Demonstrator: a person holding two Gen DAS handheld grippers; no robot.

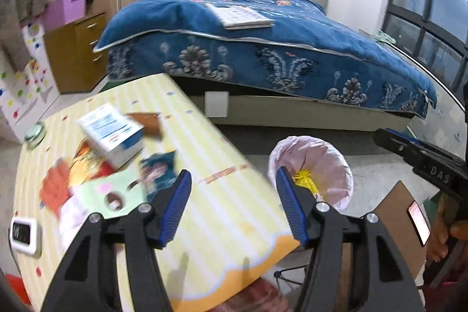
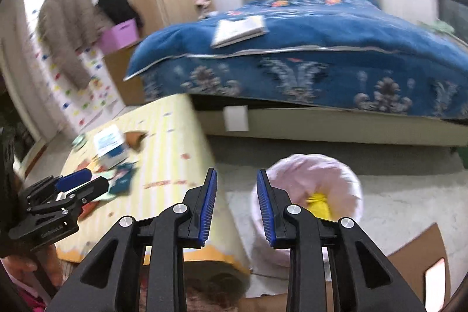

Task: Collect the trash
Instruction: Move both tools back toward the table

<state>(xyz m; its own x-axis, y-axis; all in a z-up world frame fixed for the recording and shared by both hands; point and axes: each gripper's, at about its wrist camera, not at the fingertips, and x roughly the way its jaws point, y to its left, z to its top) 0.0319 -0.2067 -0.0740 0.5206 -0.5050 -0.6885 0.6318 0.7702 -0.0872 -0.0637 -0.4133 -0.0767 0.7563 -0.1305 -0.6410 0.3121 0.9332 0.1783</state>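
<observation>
Both grippers were empty. The left gripper (image 1: 234,195) had its fingers well apart over the tabletop (image 1: 204,212) edge; the right gripper (image 2: 236,195) had its fingers partly apart beside the pink-lined bin (image 2: 345,180), where a yellow scrap (image 2: 317,203) already lay. More trash, a white-and-blue box (image 1: 112,133) and wrappers (image 1: 158,168), sat on the tabletop's far left. The next reach should probably take one loose wrapper at its edge, fingers kept wide until they straddle it.

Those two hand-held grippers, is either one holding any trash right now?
No. The left hand-held gripper and right hand-held gripper both stand open with nothing between their blue pads.
</observation>
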